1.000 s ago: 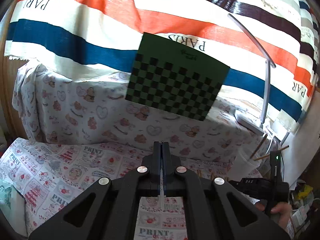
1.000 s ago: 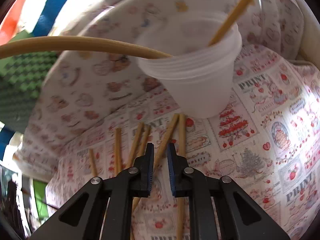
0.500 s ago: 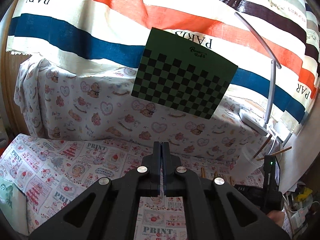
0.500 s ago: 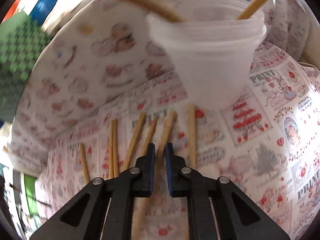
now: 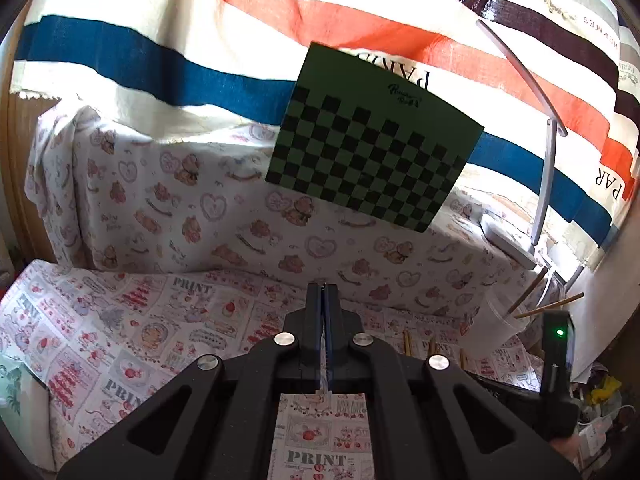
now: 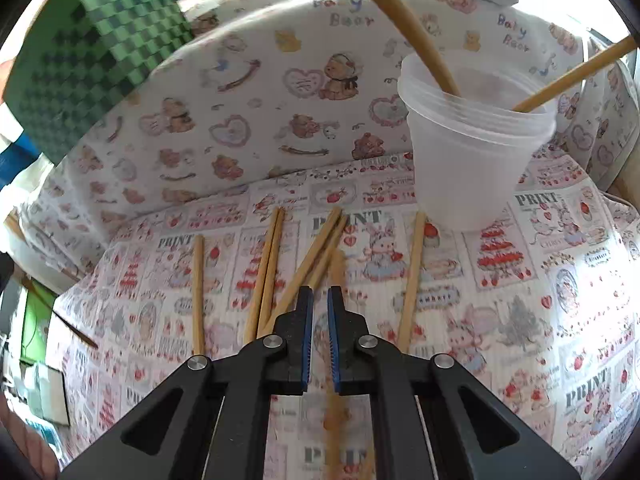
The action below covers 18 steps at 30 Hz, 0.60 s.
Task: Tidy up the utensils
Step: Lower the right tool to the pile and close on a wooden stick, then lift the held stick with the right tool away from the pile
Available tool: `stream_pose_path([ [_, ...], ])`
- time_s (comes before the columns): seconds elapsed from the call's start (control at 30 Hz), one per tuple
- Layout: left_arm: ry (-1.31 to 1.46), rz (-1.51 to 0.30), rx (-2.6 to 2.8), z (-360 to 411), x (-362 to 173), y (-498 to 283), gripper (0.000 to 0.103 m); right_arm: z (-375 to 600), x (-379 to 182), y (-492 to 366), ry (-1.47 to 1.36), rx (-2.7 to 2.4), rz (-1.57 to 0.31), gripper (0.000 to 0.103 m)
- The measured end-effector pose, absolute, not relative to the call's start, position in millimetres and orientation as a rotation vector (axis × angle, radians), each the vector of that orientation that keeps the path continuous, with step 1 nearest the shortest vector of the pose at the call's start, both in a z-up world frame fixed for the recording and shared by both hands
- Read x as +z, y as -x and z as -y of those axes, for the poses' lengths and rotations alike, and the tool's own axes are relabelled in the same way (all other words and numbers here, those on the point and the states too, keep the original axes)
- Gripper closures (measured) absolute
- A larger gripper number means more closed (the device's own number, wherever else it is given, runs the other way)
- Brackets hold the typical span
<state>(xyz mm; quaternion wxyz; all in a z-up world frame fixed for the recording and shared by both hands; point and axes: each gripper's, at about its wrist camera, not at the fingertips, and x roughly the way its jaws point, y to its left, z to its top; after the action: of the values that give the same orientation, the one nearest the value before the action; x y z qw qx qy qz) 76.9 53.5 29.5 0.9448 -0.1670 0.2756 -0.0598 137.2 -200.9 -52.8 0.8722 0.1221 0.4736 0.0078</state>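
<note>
Several wooden chopsticks (image 6: 272, 268) lie side by side on the printed tablecloth (image 6: 560, 320). A translucent plastic cup (image 6: 472, 148) stands behind them at the right and holds two chopsticks (image 6: 416, 36). My right gripper (image 6: 318, 296) hovers just above the lying chopsticks, its jaws a narrow gap apart and empty; a blurred chopstick (image 6: 338, 276) lies under it. My left gripper (image 5: 323, 292) is shut and empty, held above the cloth at the left. In the left wrist view the cup (image 5: 490, 322) is far right.
A green checkered board (image 5: 372, 156) leans on the bear-print cloth (image 5: 200, 208) at the back, with a striped cloth above. A white lamp (image 5: 540, 184) stands at the back right. The right gripper's body (image 5: 556, 380) shows at the lower right of the left wrist view.
My right gripper has pulled back from the cup and dropped toward the lying chopsticks; the cup now sits farther off at the right. The left gripper has barely moved.
</note>
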Motion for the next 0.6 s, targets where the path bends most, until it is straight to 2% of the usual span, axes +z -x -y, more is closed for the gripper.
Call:
stream_pose_path([
  [0.27, 0.305, -0.609, -0.192, -41.9, 28.9, -78.9, 0.103, 219.7, -54.2, -141.1, -0.177, -0.058, -0.989, 0.094],
  [0.33, 0.287, -0.616, -0.194, -36.4, 30.7, -77.2, 0.103, 222.8, -52.5, -137.6, -0.152, -0.072, -0.972, 0.087],
  [0.4, 0.263, -0.632, -0.177, -31.4, 31.3, -76.3, 0.103, 225.9, -52.7, -135.0, -0.137, -0.079, -0.967, 0.071],
  [0.6, 0.250, -0.631, -0.197, -26.5, 33.1, -73.3, 0.103, 232.3, -55.6, -128.3, -0.126, -0.075, -0.955, 0.071],
])
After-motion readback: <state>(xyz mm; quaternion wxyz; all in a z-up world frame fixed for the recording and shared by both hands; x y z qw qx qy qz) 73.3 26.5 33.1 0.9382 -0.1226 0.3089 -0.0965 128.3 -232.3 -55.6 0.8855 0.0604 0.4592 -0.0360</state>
